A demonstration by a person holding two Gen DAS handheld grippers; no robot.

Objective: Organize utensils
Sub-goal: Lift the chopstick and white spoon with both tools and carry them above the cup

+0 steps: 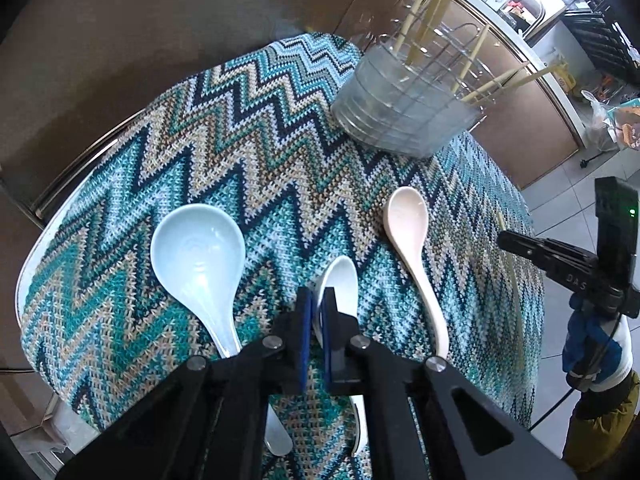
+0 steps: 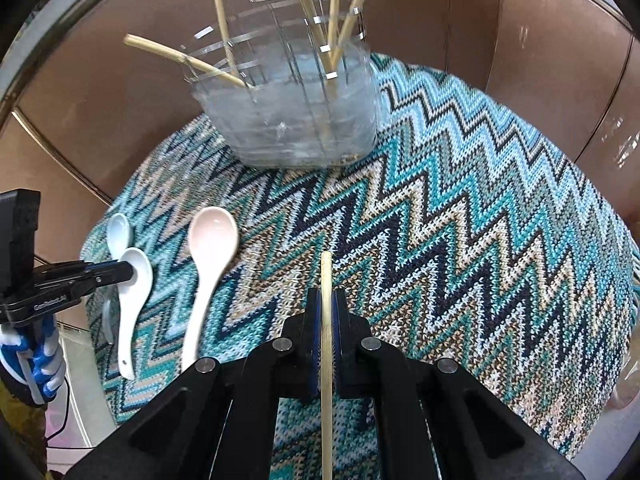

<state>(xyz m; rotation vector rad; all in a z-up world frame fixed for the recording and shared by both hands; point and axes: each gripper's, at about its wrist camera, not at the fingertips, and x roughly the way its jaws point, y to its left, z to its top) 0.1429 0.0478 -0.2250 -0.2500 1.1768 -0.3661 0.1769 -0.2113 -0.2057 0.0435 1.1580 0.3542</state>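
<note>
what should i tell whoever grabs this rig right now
Left gripper: shut on the white spoon, which is at the tablecloth.
Right gripper: shut on a chopstick, pointing toward the utensil holder.
Done: several chopsticks already stand in the holder at the far edge of the table.
Left: drop in the held chopstick and the held spoon, then the pale blue spoon and the pink spoon, both lying loose on the cloth.
</note>
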